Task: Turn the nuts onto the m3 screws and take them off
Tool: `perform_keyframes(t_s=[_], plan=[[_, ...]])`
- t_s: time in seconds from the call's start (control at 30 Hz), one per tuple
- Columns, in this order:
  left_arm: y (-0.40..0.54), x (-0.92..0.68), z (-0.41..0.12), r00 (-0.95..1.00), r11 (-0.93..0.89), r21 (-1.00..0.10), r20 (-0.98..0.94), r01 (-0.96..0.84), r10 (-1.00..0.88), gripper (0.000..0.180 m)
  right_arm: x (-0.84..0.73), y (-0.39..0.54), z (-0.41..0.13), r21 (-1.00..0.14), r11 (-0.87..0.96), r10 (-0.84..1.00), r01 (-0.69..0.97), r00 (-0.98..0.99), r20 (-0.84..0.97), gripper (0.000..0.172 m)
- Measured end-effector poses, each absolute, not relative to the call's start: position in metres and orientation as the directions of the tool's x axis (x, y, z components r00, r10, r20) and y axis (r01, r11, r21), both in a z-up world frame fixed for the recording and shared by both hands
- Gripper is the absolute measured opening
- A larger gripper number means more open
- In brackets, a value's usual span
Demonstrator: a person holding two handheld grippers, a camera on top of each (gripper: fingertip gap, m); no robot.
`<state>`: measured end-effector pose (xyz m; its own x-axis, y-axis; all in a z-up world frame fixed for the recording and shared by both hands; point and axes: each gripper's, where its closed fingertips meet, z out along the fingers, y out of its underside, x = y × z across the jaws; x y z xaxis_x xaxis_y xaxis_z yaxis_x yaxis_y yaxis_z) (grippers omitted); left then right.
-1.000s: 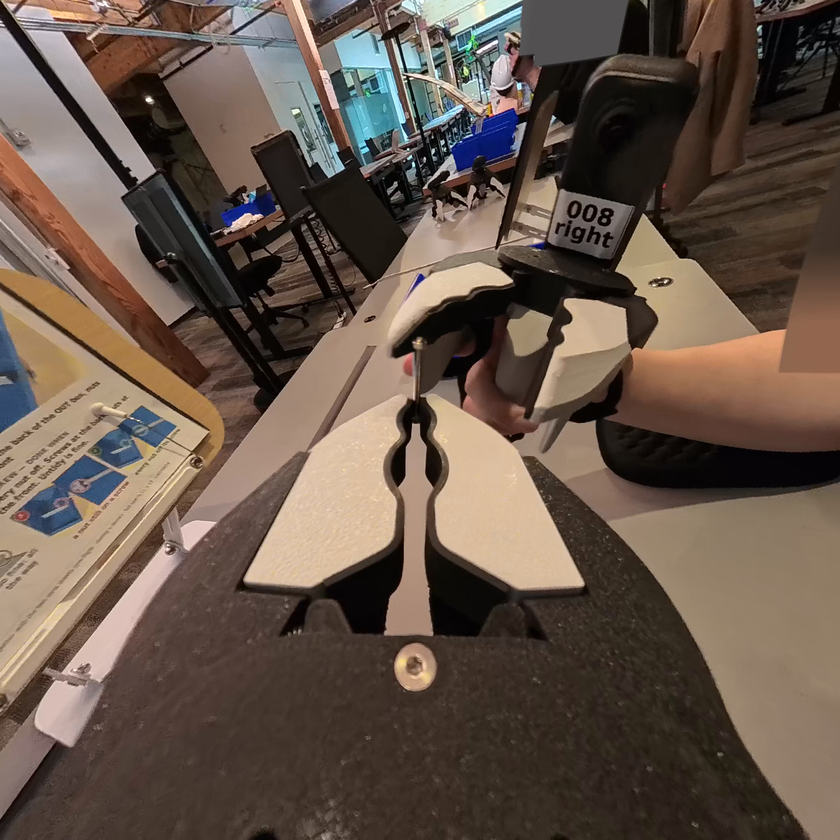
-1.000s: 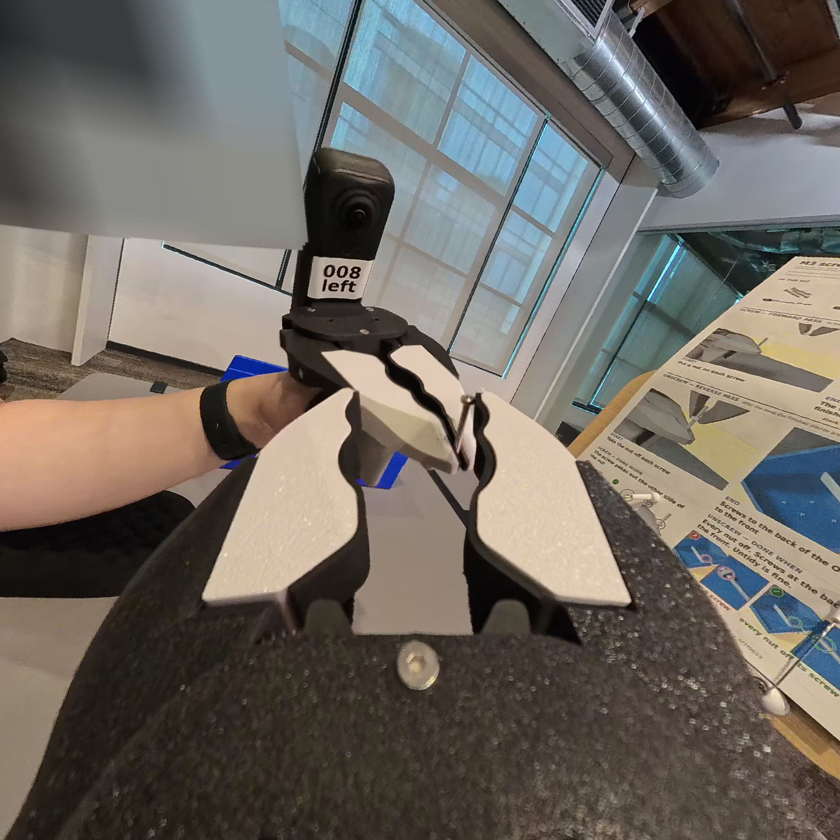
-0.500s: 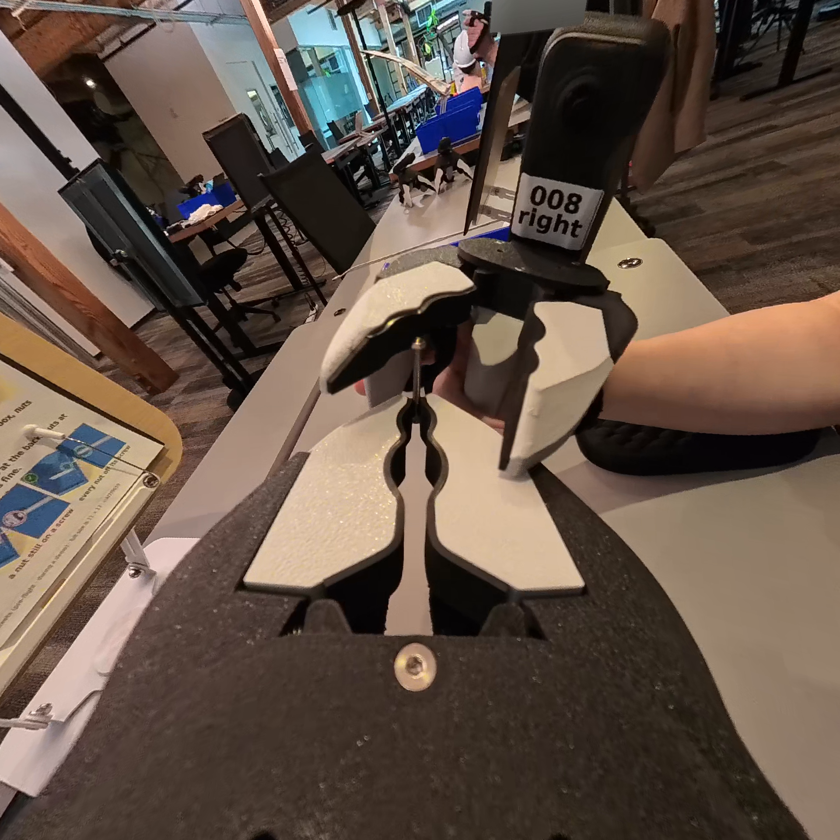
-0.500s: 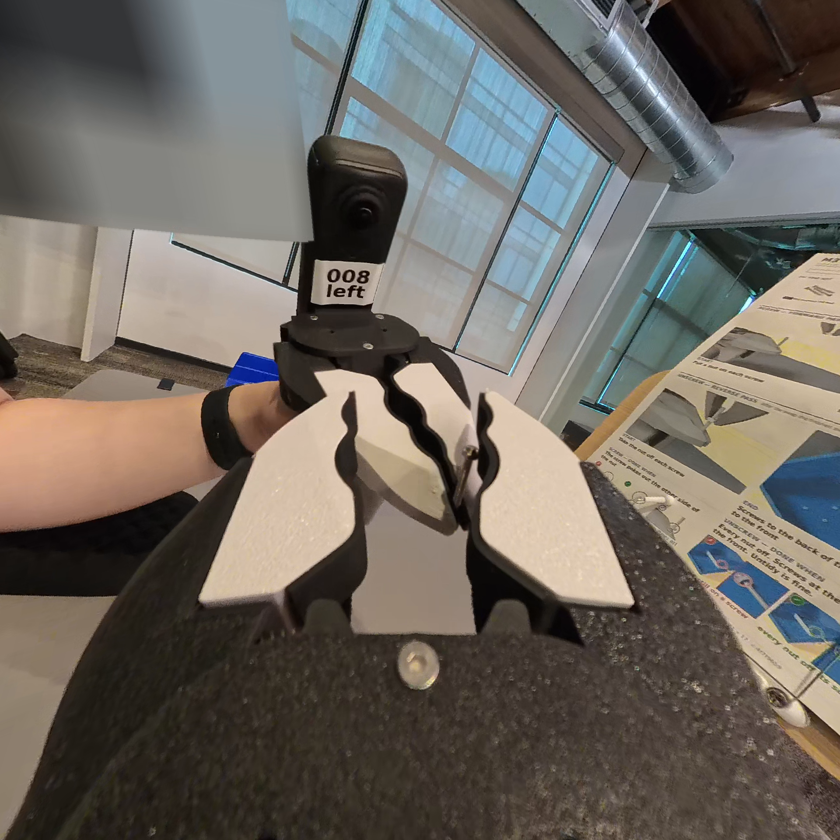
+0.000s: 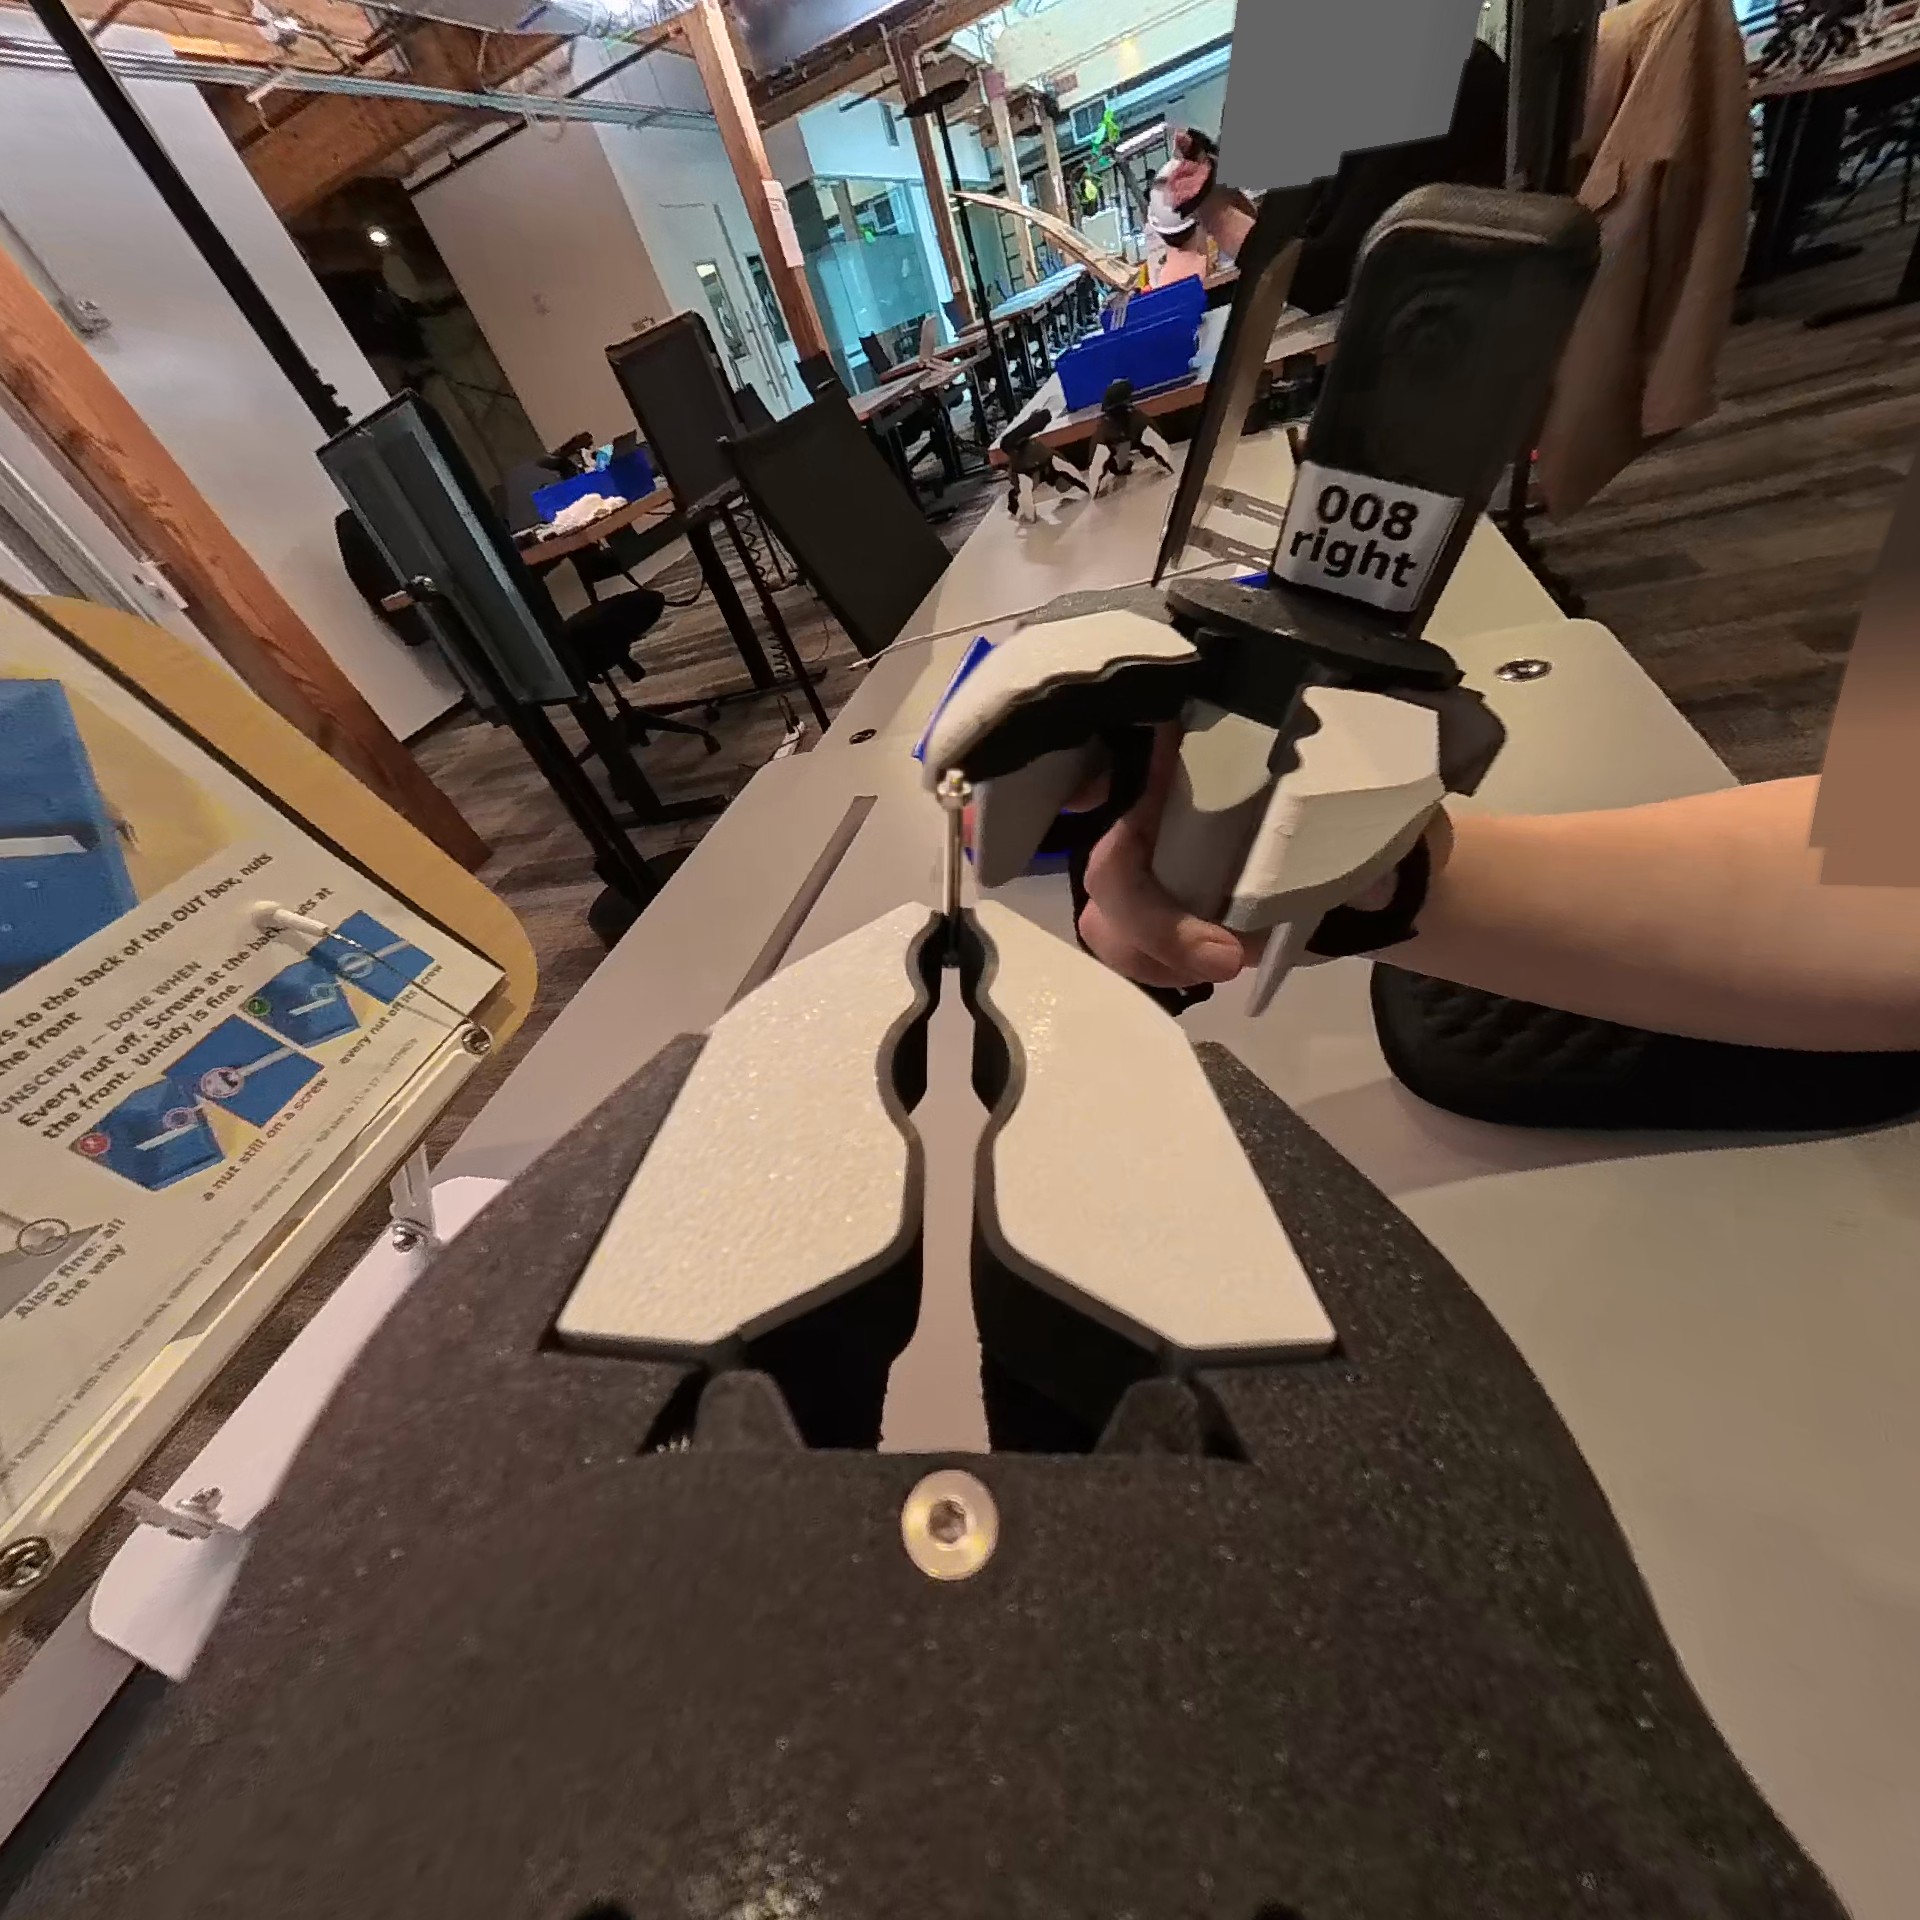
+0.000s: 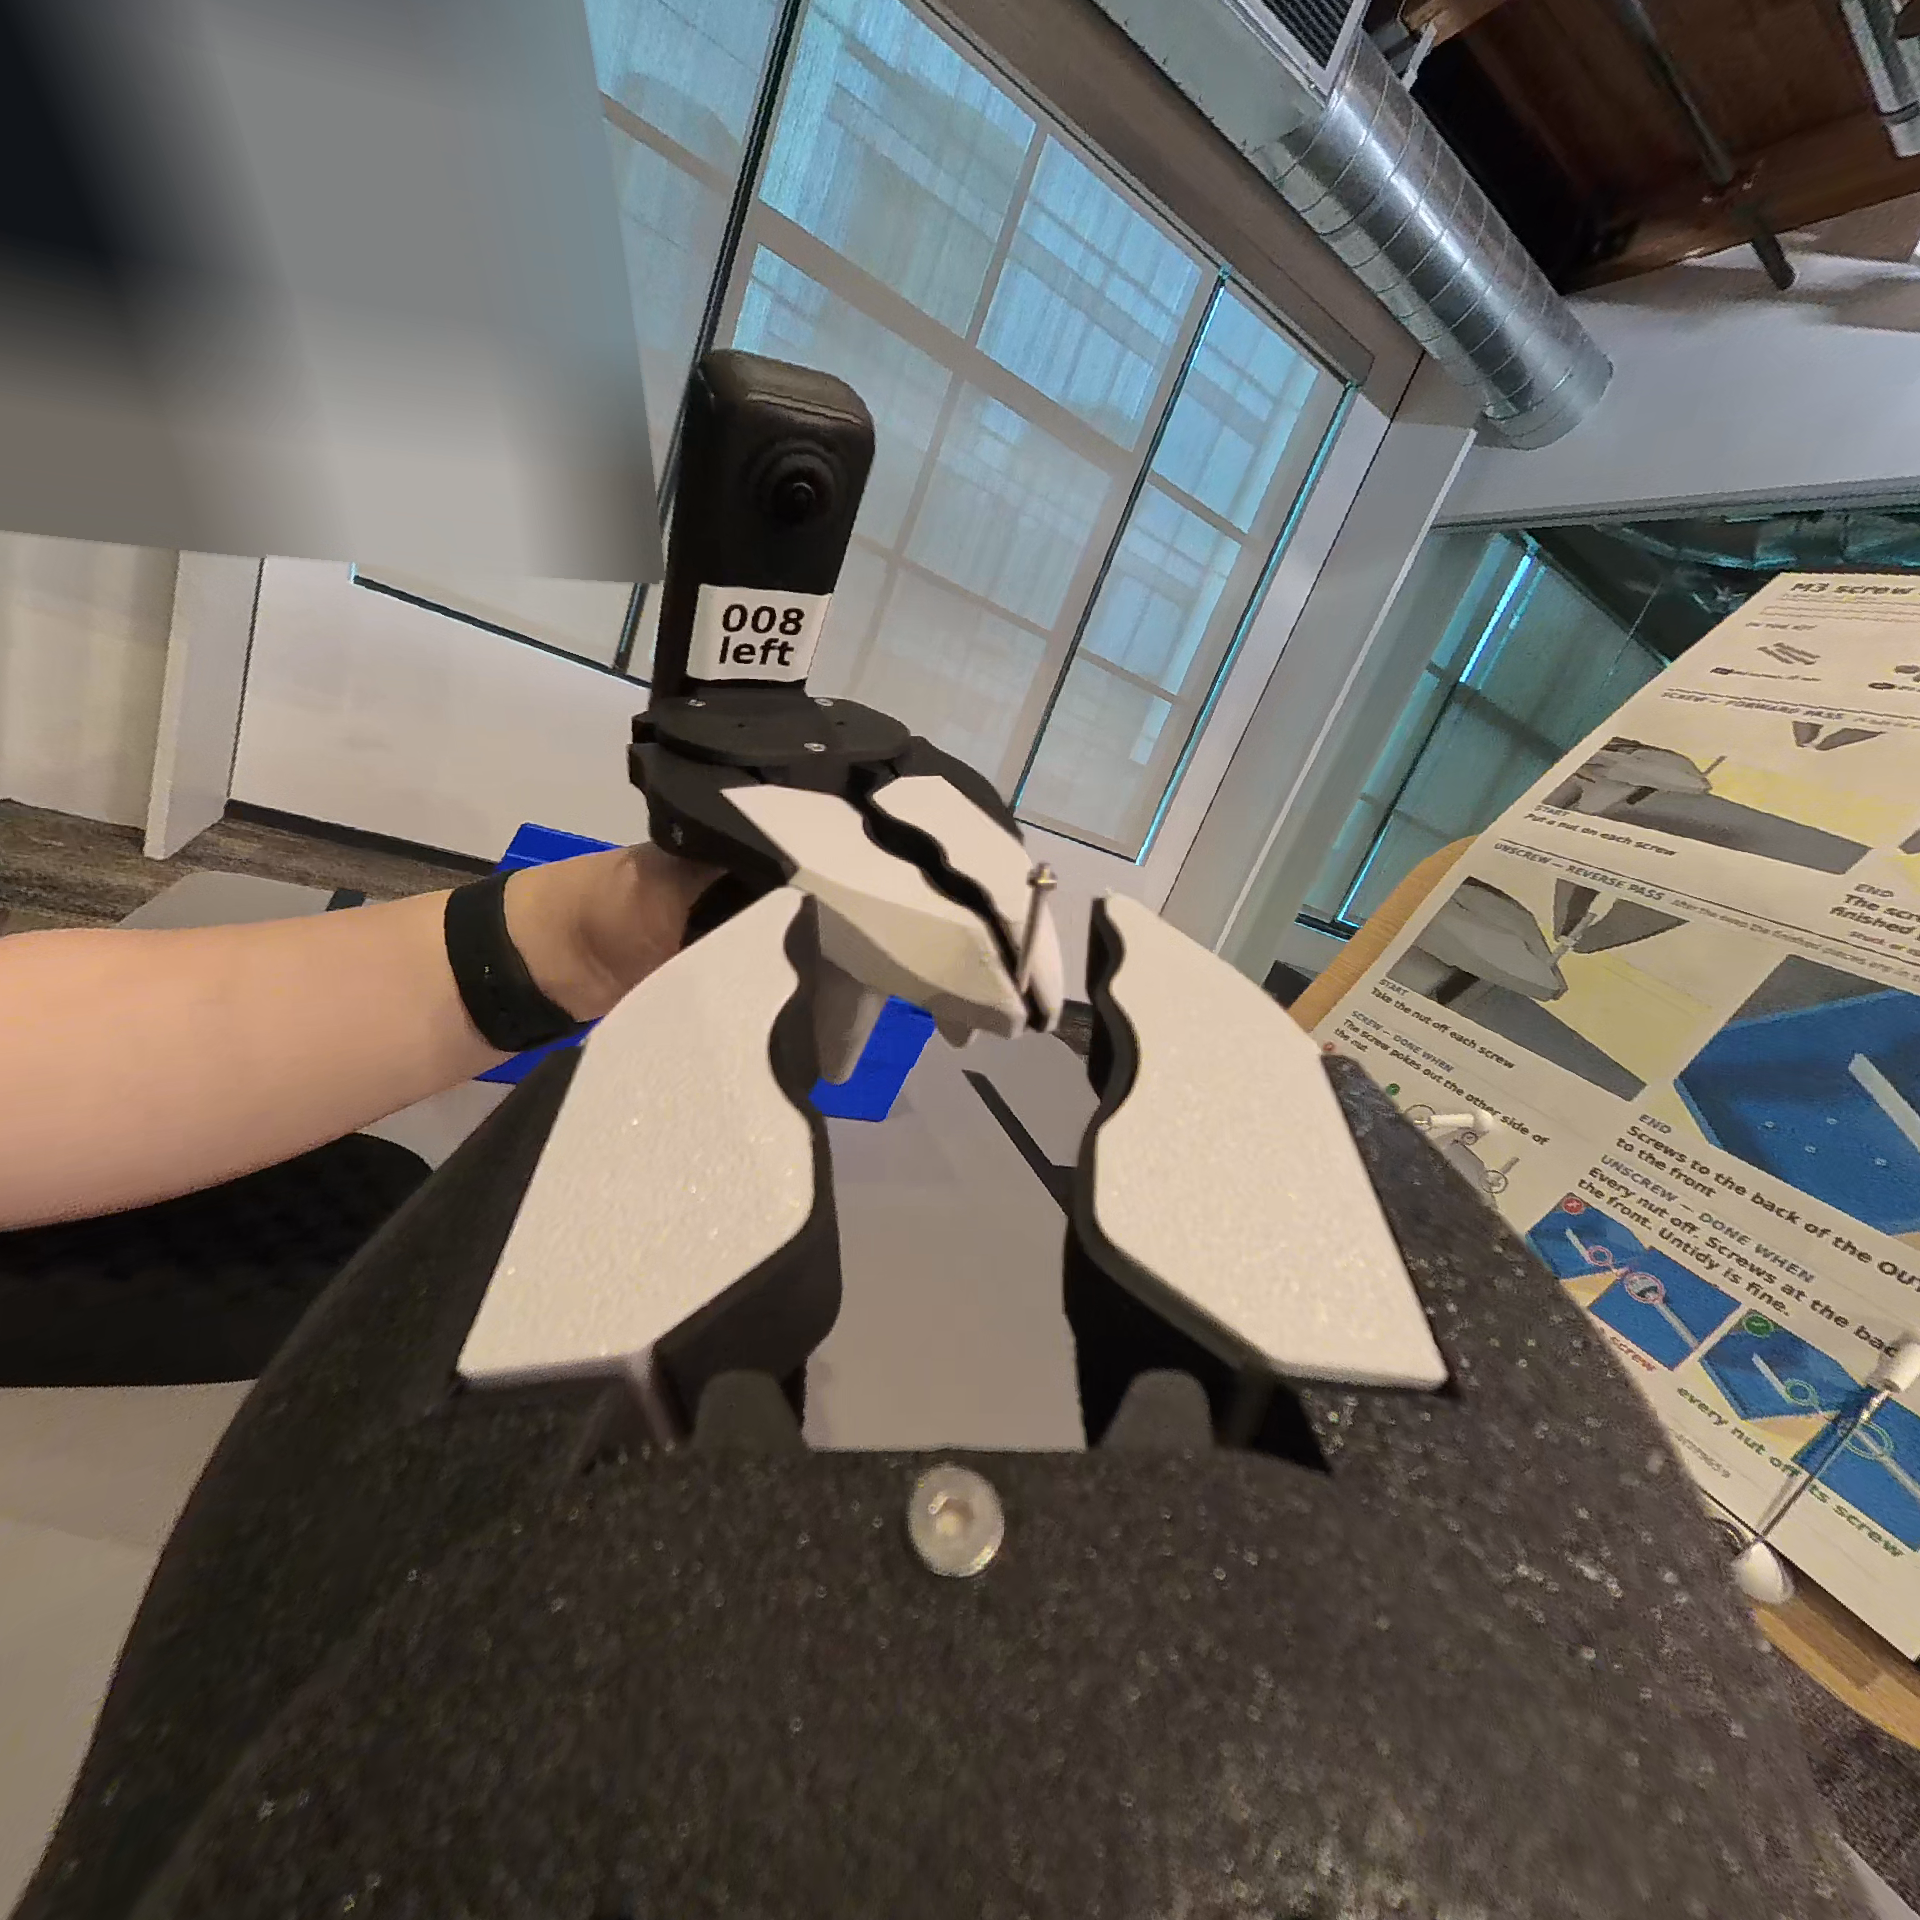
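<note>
My left gripper (image 5: 951,930) is shut on a thin metal screw (image 5: 951,852). It grips the lower shank, and the screw stands upright with its head on top. The right wrist view shows the same screw (image 6: 1032,925) pinched at the left gripper's tips (image 6: 1029,1023). My right gripper (image 6: 951,914) is open. Its white fingers (image 6: 1226,1143) stand on either side of the left gripper's tips and touch neither them nor the screw. In the left wrist view the right gripper (image 5: 1101,862) faces me, and one fingertip (image 5: 977,727) is just beside the screw head.
An illustrated instruction board (image 5: 208,987) leans at the left; it also shows at the right of the right wrist view (image 6: 1662,1039). A blue bin (image 6: 862,1060) sits on the grey table (image 5: 1662,1351). A black padded rest (image 5: 1610,1060) lies under the person's forearm. Only a small space, under 4 cm, lies between the two pairs of fingers.
The two grippers have drawn slightly apart, so the left gripper's tips and screw sit less deep between the right fingers. The left gripper stays shut on the screw and the right stays open.
</note>
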<state>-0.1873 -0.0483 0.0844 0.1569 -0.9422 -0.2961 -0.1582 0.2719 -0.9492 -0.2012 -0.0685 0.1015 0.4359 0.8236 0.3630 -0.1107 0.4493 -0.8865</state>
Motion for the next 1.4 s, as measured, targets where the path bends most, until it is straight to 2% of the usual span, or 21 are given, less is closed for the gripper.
perform_keyframes(t_s=[0.3,0.8,1.1,1.4], plan=[[-0.067,-0.162,0.067,0.054,0.294,-0.933,-0.311,-0.207,-0.949,0.002,-0.21,-0.071,0.096,-0.89,0.446,0.833,-0.096,0.409,0.373,0.05],[-0.045,-0.19,0.084,0.169,0.264,-0.952,-0.29,-0.157,-0.942,0.002,-0.205,-0.07,0.099,-0.887,0.451,0.829,-0.102,0.417,0.373,0.047],[-0.064,-0.163,0.068,0.067,0.281,-0.94,-0.298,-0.196,-0.952,0.002,-0.211,-0.07,0.096,-0.889,0.446,0.831,-0.098,0.413,0.372,0.05],[-0.06,-0.165,0.07,0.09,0.277,-0.943,-0.297,-0.182,-0.951,0.002,-0.208,-0.072,0.097,-0.896,0.429,0.847,-0.113,0.393,0.356,0.047]])
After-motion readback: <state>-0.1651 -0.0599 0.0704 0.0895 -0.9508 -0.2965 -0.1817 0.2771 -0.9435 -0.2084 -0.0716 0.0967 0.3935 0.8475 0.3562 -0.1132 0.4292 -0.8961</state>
